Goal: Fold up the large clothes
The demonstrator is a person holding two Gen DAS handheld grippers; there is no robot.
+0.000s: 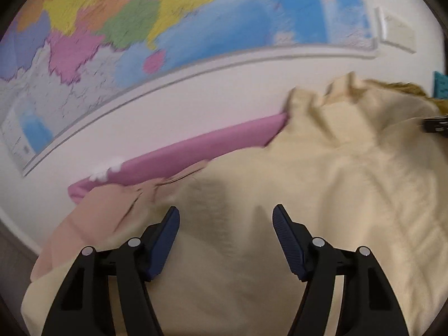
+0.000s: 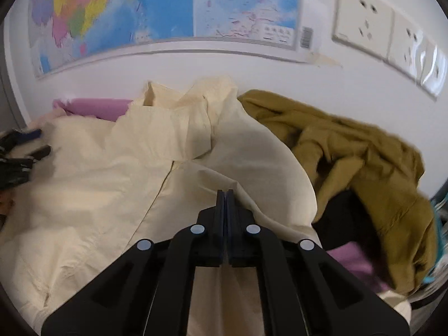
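Lying beneath both tongs: cream shirt.

Left gripper fingers apart, angled downward; right gripper fingers pressed together, angled downward.

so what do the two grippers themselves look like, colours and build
Both match: the left gripper and right gripper have matte black angular linkage arms with triangular cut-outs, round silver pivot pins, and dark navy ribbed finger pads. No cables, markings or sleeves show.
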